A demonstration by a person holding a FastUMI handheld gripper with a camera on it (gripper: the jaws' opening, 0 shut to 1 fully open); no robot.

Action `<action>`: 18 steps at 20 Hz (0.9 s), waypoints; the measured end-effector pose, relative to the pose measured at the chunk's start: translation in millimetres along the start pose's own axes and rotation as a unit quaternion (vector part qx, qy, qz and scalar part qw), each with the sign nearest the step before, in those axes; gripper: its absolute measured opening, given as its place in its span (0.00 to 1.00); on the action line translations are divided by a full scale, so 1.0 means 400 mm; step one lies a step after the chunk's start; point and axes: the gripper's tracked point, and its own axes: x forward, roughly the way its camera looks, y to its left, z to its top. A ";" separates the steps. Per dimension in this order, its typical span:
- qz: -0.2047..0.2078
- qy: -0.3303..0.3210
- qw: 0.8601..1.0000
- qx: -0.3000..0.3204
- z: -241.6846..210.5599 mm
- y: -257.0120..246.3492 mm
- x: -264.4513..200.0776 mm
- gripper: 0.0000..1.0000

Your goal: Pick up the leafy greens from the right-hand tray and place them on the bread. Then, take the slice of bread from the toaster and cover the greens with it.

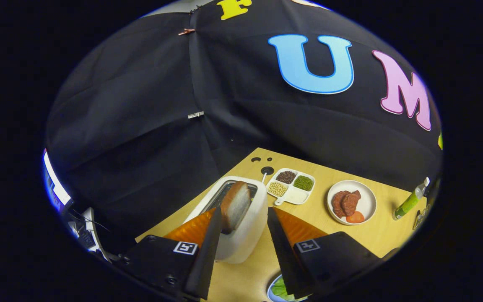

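While the fingers [241, 228] are held wide apart with nothing between them, the slice of bread [235, 205] is seen standing up in the white toaster [241, 239], just ahead of them on the worktop [375, 235]. The bread is likely light and soft, so its top edge should be pinched gently. The leafy greens [280, 289] are seen on a plate below.

Rides on the gripper [243, 216], looking forward along its fingers. Sits close above the toaster [241, 228], tilted across the table [384, 235].
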 end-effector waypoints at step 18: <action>-0.055 0.082 0.995 0.003 -0.070 0.003 0.217 0.15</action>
